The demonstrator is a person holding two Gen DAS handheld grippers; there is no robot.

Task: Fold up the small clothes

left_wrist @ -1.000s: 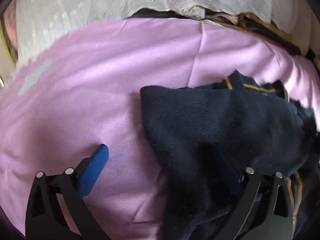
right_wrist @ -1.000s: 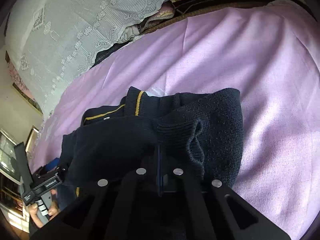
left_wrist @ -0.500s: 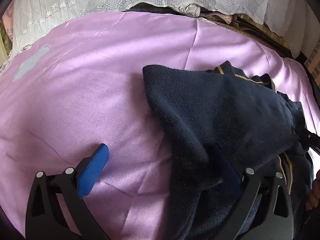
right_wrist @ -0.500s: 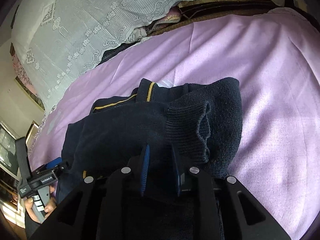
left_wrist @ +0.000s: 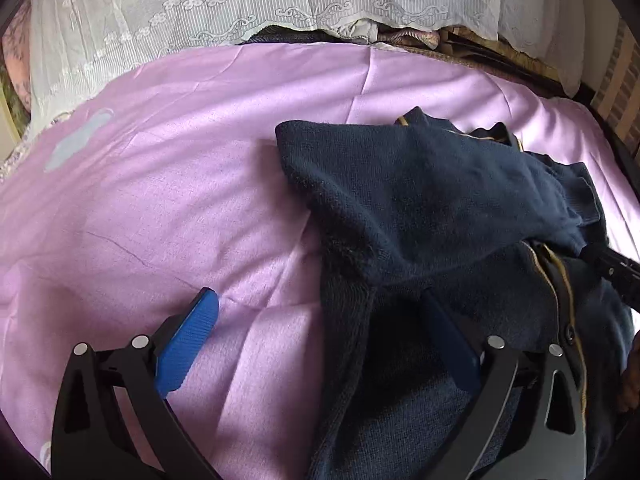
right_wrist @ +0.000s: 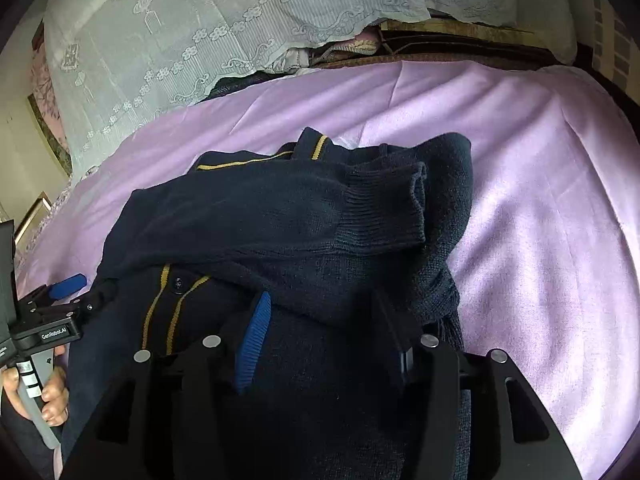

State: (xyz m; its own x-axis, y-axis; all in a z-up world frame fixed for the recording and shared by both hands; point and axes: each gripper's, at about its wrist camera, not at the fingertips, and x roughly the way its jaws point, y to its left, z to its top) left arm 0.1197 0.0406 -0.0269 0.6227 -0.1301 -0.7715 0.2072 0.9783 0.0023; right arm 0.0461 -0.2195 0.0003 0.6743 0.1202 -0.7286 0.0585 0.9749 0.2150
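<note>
Lilac bed sheet (left_wrist: pixel 200 160), navy cardigan (right_wrist: pixel 280 216) bunched mid-bed.
Left gripper (left_wrist: pixel 320 344) and right gripper (right_wrist: pixel 324 336): jaws released, cardigan directly ahead, sleeve lying crosswise.

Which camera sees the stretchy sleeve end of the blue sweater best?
The right wrist view: the ribbed cuff lies in plain sight, folded across the navy sweater. The left wrist view shows only the sweater's body; no cuff is clear there.
</note>
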